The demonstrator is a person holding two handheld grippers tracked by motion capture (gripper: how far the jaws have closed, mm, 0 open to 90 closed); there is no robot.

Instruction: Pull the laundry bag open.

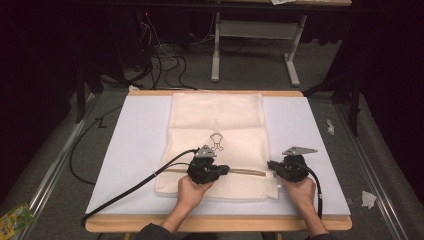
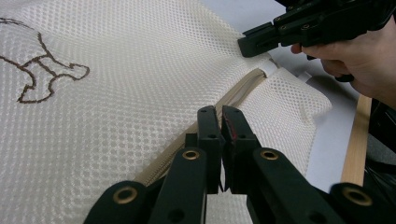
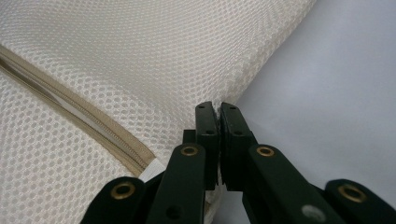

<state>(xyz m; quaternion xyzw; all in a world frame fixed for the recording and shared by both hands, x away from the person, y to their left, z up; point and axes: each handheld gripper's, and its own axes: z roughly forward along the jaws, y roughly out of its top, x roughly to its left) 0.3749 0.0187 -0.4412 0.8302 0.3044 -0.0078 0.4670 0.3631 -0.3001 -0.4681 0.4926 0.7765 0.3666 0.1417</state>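
A cream mesh bag [image 1: 216, 145] lies flat in the middle of a white mat [image 1: 135, 150] on the table [image 1: 215, 223]. The bag has a small brown drawing [image 1: 216, 141] near its middle. A tan zipper [image 1: 245, 172] runs across the bag near its 6 o'clock end, from the left gripper toward 3 o'clock.

The left gripper [image 1: 223, 171] sits on the zipper line, a bit toward 7 o'clock from the drawing. A hand [image 1: 190, 192] holds it from 6 o'clock, and a black cable [image 1: 125, 192] trails away from it toward 8 o'clock. In the left gripper view its jaws are squeezed together right over the zipper [image 2: 224, 100]. They seem to pinch something small there, but I cannot tell if it is the zipper pull or just the cloth.

The right gripper [image 1: 270, 165] is at the bag's 3 o'clock edge, at the far end of the zipper. The other hand [image 1: 301, 189] holds it from 6 o'clock. In the right gripper view its jaws are tight together too, and the edge of the bag [image 3: 154, 70] is nipped between the tips. The zipper [image 3: 79, 116] ends at 9 o'clock from those jaws, and the bare mat [image 3: 327, 93] is at 3 o'clock.

In the left gripper view the right gripper [image 2: 245, 44] shows at 1 o'clock, with its tip pressed on the bag's corner by the zipper end.
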